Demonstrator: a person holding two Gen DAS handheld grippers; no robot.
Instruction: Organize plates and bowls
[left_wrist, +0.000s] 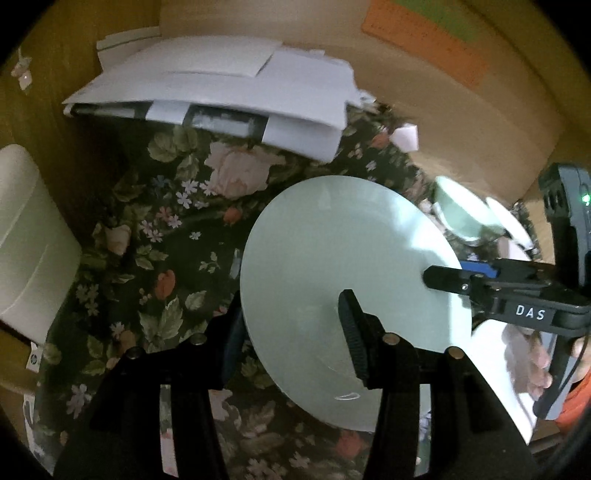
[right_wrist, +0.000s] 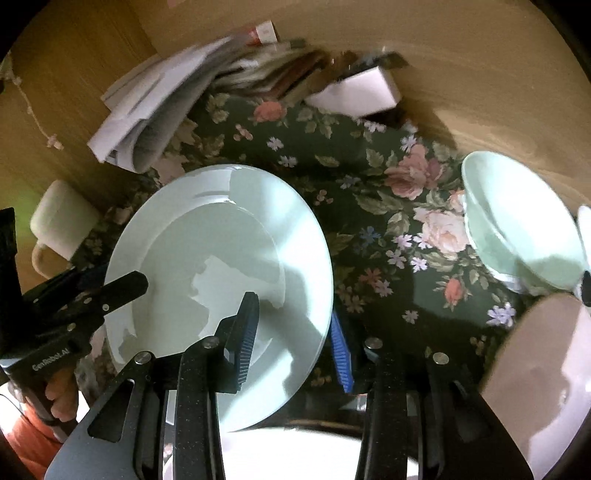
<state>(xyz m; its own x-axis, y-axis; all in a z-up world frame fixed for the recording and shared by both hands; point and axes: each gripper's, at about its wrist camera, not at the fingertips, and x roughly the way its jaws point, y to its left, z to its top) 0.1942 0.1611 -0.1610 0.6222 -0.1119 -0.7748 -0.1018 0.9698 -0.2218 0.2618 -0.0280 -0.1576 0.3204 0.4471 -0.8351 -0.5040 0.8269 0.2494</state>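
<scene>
Both our grippers clamp the rim of one pale green round ceramic plate (right_wrist: 221, 266), held tilted above the table.

Our left gripper (left_wrist: 291, 328) pinches the plate's edge between its fingers; our right gripper (right_wrist: 295, 339) bites the opposite edge. Beneath lies a dark floral tablecloth (right_wrist: 369, 184). A pale green ceramic bowl (right_wrist: 517, 236) sits tipped to the right, a cream mug (right_wrist: 59, 221) to the left, and a pile of white papers (left_wrist: 221, 92) at the back against a tan wall (right_wrist: 443, 74).
</scene>
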